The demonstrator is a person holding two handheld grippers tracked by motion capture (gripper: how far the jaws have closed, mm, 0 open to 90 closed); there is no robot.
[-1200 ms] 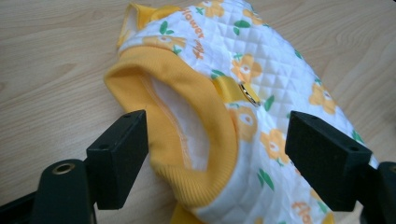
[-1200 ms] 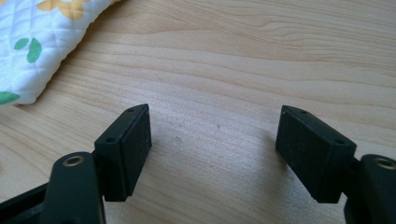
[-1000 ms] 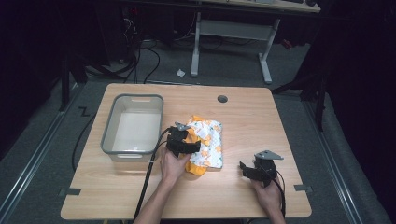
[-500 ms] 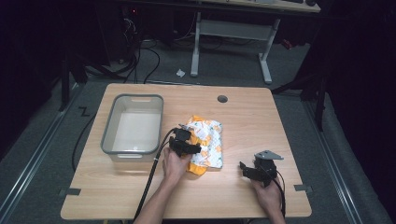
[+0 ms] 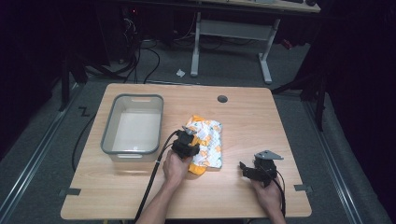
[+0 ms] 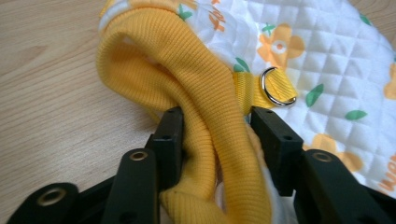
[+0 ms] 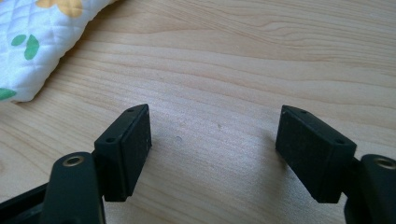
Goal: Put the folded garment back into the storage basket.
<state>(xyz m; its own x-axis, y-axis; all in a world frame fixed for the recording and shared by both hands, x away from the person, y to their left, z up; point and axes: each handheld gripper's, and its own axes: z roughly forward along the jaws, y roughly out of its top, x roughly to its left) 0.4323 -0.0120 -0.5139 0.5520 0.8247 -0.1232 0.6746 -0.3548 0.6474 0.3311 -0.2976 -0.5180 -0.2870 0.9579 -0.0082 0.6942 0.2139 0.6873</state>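
Black two-jaw grippers with brass-ringed screw holes, trailing black cables, bare forearms.

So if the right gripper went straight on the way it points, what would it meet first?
Probably bare table; the right gripper stands open over wood, and the quilted floral garment lies off to one side of its line.

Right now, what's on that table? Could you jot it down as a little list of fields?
table: wooden top
bin: grey plastic tub, looks empty
cloth: white quilted piece with orange flowers, beside the tub
cloth trim: yellow ribbed edge and a metal ring
left gripper: jaws around the yellow edge
right gripper: jaws apart, over bare wood
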